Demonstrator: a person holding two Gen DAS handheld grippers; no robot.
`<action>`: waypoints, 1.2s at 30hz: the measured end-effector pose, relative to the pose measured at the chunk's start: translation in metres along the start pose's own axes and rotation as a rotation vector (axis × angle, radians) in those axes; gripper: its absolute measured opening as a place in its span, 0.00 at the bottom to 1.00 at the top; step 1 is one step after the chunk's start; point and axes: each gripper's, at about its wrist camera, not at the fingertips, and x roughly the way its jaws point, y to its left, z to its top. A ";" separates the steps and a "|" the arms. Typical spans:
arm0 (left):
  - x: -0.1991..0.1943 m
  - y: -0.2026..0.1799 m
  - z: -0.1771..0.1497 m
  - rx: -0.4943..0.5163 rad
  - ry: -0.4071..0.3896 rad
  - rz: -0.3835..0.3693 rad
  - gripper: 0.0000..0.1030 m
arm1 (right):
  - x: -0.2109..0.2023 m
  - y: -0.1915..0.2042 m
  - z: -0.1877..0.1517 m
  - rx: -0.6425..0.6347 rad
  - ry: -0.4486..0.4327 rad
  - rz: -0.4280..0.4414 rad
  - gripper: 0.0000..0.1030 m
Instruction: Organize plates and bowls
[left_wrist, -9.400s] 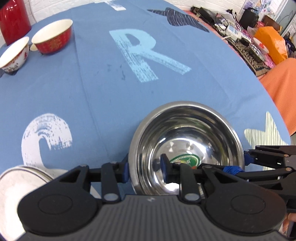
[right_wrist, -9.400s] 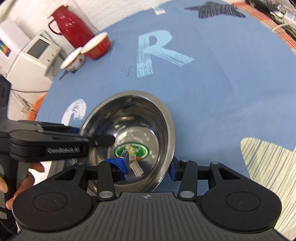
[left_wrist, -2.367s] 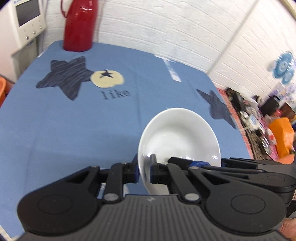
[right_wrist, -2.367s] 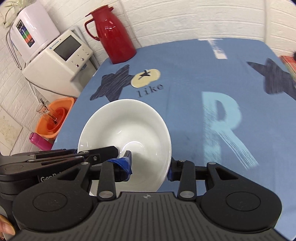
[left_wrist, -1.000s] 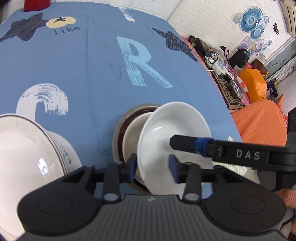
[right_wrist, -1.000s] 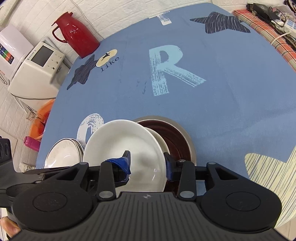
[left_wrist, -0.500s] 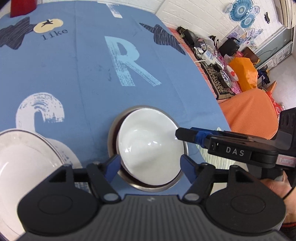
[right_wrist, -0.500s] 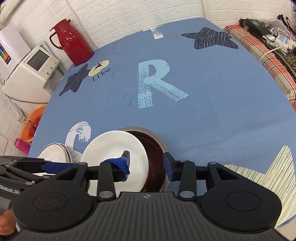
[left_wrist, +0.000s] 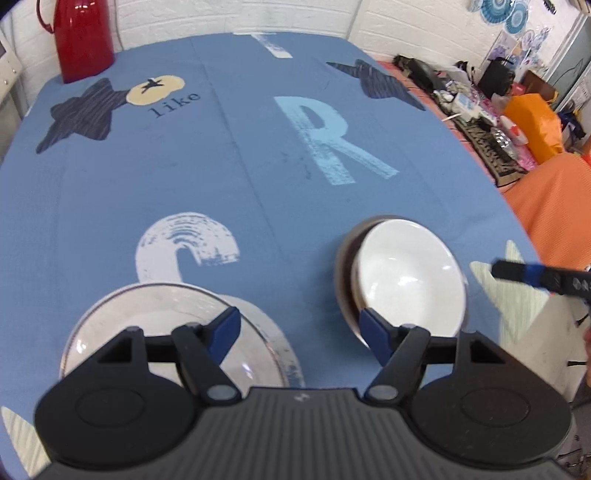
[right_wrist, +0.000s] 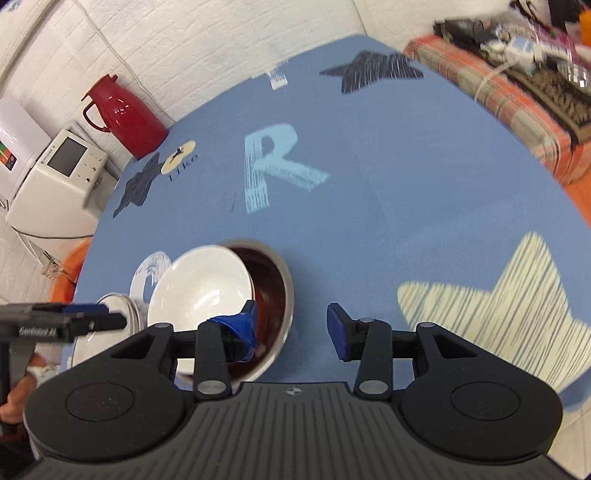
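- The left gripper (left_wrist: 300, 330) was spread wide, with nothing between its blue-padded fingers (left_wrist: 224, 328); it hung over the blue cloth (left_wrist: 229, 173), between the plates and the bowls.
- The right gripper (right_wrist: 291, 325) was also parted, gripping nothing; its left fingertip, wrapped in blue tape (right_wrist: 240, 326), sat over the near rim of the bowl stack, though whether it touched the rim could not be told.
- A white bowl (left_wrist: 408, 275) lay nested in the stack, tilted and shifted toward one side.
- Under it a dark red bowl (right_wrist: 267, 291) showed as a crescent, and both sat inside a steel bowl (right_wrist: 288, 295), which rested on the cloth near the pale striped star (right_wrist: 498, 295).
- A stack of pale plates (left_wrist: 162, 328) lay just beside the bowls, on the white printed "C" (left_wrist: 184, 242).
- A red flask (left_wrist: 83, 37) stood at the far edge of the table, well apart from the dishes.
- A white appliance (right_wrist: 55, 177) stood beyond the table's edge, near the flask.
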 end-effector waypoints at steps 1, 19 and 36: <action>0.004 0.002 0.002 -0.002 0.005 0.012 0.70 | 0.003 -0.005 -0.003 0.034 0.020 0.015 0.25; 0.040 -0.023 0.013 0.048 0.034 0.077 0.71 | 0.011 0.001 0.011 -0.035 0.071 -0.015 0.26; 0.057 -0.014 0.018 0.058 0.100 0.001 0.71 | 0.032 0.010 0.011 -0.046 0.178 -0.052 0.26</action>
